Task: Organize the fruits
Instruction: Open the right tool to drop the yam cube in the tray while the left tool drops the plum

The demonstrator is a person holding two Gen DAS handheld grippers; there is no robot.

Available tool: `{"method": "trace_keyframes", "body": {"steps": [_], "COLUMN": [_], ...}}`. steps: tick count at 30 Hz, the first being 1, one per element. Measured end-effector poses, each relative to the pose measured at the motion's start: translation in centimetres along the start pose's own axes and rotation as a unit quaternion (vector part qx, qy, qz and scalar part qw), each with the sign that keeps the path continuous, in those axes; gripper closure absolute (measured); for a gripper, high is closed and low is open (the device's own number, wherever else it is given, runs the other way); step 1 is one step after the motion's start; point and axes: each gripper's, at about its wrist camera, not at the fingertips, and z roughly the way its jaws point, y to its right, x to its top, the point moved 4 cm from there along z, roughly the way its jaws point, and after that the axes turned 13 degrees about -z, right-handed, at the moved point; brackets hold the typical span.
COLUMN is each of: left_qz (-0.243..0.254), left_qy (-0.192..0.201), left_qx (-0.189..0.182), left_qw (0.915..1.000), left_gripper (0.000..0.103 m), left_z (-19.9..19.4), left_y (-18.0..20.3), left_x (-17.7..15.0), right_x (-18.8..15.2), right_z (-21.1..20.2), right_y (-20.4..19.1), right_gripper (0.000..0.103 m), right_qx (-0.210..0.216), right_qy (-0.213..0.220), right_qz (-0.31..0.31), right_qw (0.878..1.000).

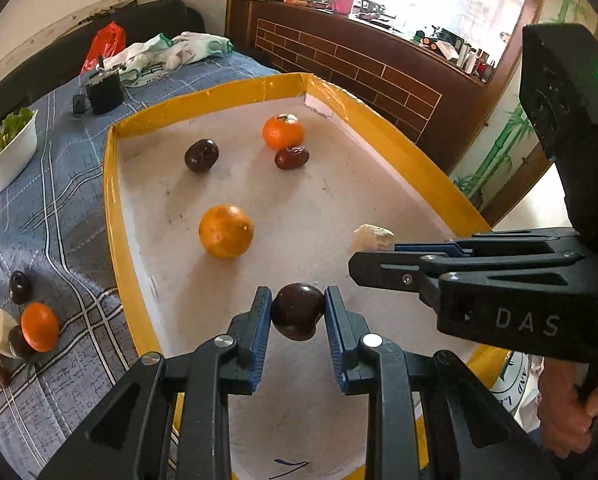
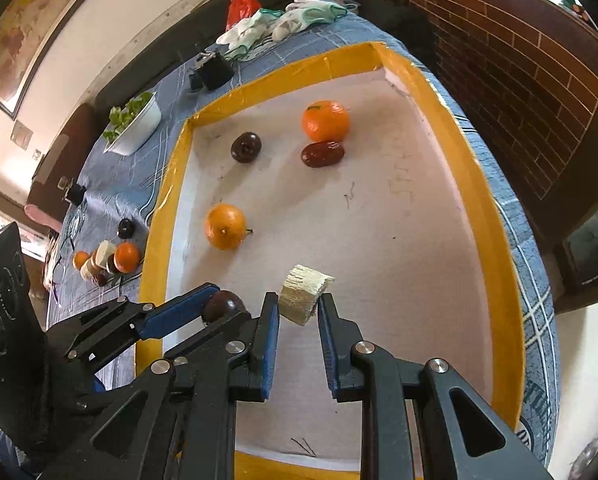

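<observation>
My left gripper is shut on a dark round fruit, held over the near part of the yellow-rimmed white tray. My right gripper is shut on a pale cut chunk above the tray; in the left wrist view that gripper and the chunk show at the right. In the tray lie two oranges, a dark fruit and a red date. The left gripper with its dark fruit appears in the right wrist view.
A pile of oranges, dark fruits and pale chunks sits on the blue checked cloth left of the tray. Farther back stand a white bowl of greens, a black box, gloves and a red bag. A brick wall runs behind.
</observation>
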Motion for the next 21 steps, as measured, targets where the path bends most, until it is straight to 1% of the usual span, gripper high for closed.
{"method": "trace_keyframes", "body": {"steps": [9, 15, 21], "left_qz": [-0.018, -0.025, -0.028], "left_qy": [0.0, 0.004, 0.0], "left_qx": [0.015, 0.027, 0.034], "left_qw": [0.9997, 0.9993, 0.999], "left_gripper": [0.077, 0.077, 0.076], "left_z": [0.3, 0.3, 0.6], "left_y": [-0.9, -1.4, -1.6], "left_x": [0.0, 0.4, 0.6], "right_x": [0.5, 1.0, 1.5], "right_z": [1.0, 1.2, 1.3], "right_y": [0.3, 0.4, 0.4], "right_gripper": [0.081, 0.081, 0.08], "right_qx": [0.007, 0.008, 0.003], "right_qy": [-0.01, -0.008, -0.005], "right_qz": [0.003, 0.0, -0.003], "right_qw": [1.0, 1.0, 1.0]}}
